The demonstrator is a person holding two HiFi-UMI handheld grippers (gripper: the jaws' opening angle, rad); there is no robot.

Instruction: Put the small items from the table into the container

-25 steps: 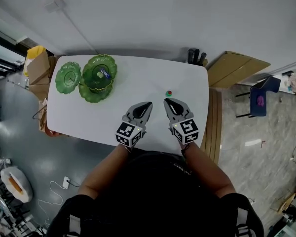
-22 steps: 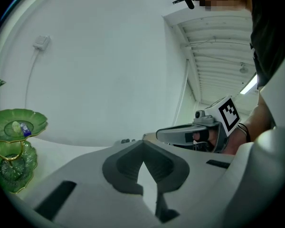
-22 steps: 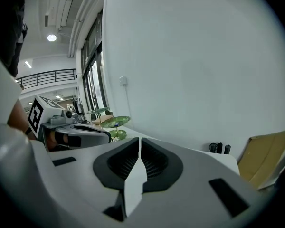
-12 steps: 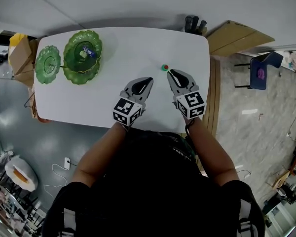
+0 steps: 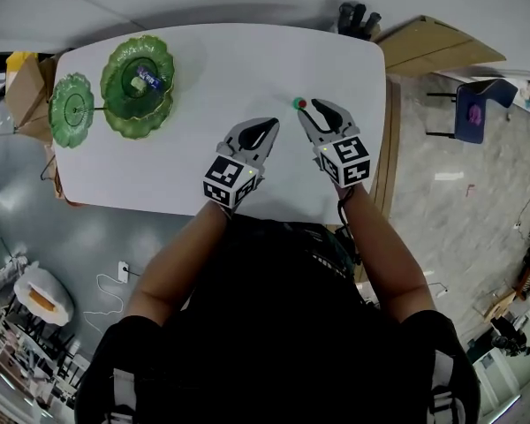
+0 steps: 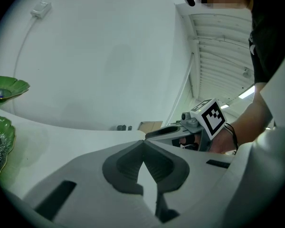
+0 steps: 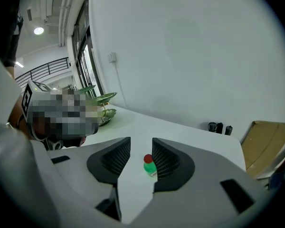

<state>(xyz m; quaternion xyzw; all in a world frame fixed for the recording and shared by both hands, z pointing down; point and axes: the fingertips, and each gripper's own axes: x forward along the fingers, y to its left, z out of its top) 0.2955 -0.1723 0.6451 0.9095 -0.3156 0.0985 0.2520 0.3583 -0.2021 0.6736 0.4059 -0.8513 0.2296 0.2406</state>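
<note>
Nearest the person, the left gripper [image 5: 267, 124] hovers over the white table [image 5: 221, 69], its jaws pressed together on nothing. Just right of it, the right gripper [image 7: 141, 141] has its jaws opening; a small green bottle with a red cap [image 7: 149, 164] lies on the table between them, ungripped. Far left stands the green tiered dish [image 5: 113, 78].
</note>
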